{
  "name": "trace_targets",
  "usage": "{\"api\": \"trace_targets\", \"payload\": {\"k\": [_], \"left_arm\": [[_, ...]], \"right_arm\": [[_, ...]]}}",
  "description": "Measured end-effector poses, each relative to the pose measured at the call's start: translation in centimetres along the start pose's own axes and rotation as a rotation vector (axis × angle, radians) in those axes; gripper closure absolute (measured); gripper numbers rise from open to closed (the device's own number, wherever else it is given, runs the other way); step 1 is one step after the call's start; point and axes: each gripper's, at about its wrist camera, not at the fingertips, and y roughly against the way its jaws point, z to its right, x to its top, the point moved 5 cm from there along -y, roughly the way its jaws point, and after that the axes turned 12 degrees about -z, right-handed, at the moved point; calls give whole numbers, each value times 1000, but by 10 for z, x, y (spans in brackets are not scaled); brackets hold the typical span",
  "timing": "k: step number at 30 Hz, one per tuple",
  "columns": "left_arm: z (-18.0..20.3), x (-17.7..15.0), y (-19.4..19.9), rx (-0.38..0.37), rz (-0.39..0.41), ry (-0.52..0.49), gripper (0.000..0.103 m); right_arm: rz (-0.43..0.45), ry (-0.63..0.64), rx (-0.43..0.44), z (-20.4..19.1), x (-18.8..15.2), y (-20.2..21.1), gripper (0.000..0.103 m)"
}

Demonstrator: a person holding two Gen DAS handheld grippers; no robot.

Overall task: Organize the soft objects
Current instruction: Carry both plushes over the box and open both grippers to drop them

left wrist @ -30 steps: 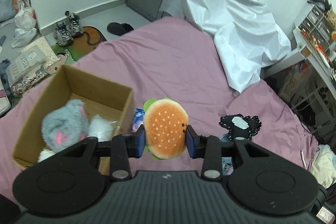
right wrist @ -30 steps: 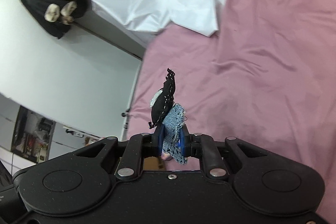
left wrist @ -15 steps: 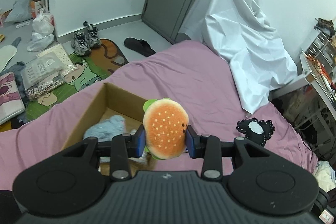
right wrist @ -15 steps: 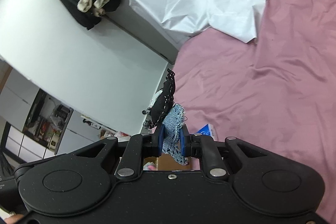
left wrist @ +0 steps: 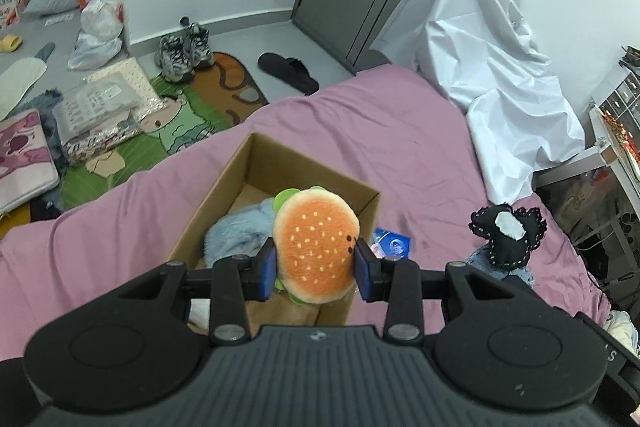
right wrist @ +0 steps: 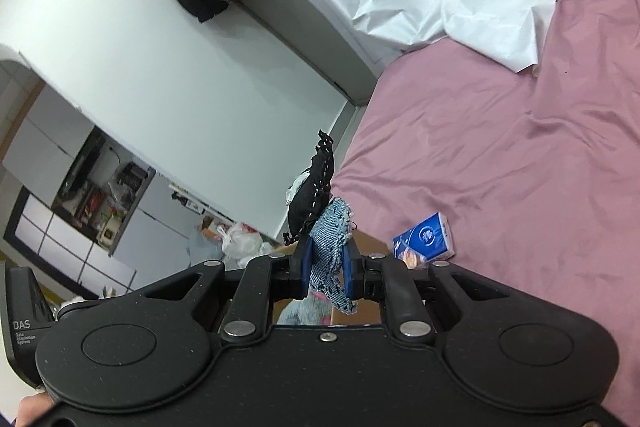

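My left gripper [left wrist: 316,267] is shut on a plush hamburger [left wrist: 316,241], orange bun with green lettuce edge, held above the near right part of an open cardboard box [left wrist: 256,155] on the pink bed. A grey furry plush [left wrist: 236,233] lies inside the box. My right gripper [right wrist: 326,263] is shut on the denim part of a black-and-denim soft toy [right wrist: 316,195]; the same toy [left wrist: 506,237] shows in the left wrist view, to the right of the box. A box corner and grey fur peek out just below the right gripper.
A small blue packet [left wrist: 392,243] lies on the pink sheet [left wrist: 360,123] beside the box, also seen as the blue packet [right wrist: 426,237]. A white draped cover [left wrist: 492,67] stands at the bed's far right. Shoes [left wrist: 184,51], bags and a mat litter the floor on the left.
The left gripper has carried the hamburger over the box, which now lies under it. The right gripper has rolled and moved toward the box with the toy; the blue packet came into view.
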Motion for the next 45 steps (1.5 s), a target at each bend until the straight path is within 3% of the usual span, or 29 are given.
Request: {"api": "trace_targets", "payload": {"k": [20, 25, 30, 35, 39, 41, 43, 45], "left_arm": [[-45, -20, -56, 2, -158, 43, 64], [-52, -19, -64, 25, -194, 57, 56], [-53, -12, -61, 28, -176, 55, 44], [-53, -6, -59, 40, -164, 50, 39], [-53, -1, -54, 56, -154, 44, 36], [-53, 2, -50, 70, -143, 34, 32], [-51, 5, -45, 81, -126, 23, 28], [-47, 7, -41, 84, -112, 15, 24]], "right_arm": [[-156, 110, -56, -40, -45, -52, 87], [-185, 124, -66, -45, -51, -61, 87], [-208, 122, -80, -43, -55, -67, 87], [-228, 131, -83, -46, -57, -71, 86], [-256, 137, -76, -50, -59, -75, 81], [-270, 136, -69, -52, -60, -75, 72], [-256, 138, -66, -54, -57, -71, 55], [-235, 142, -67, -55, -54, -67, 51]]}}
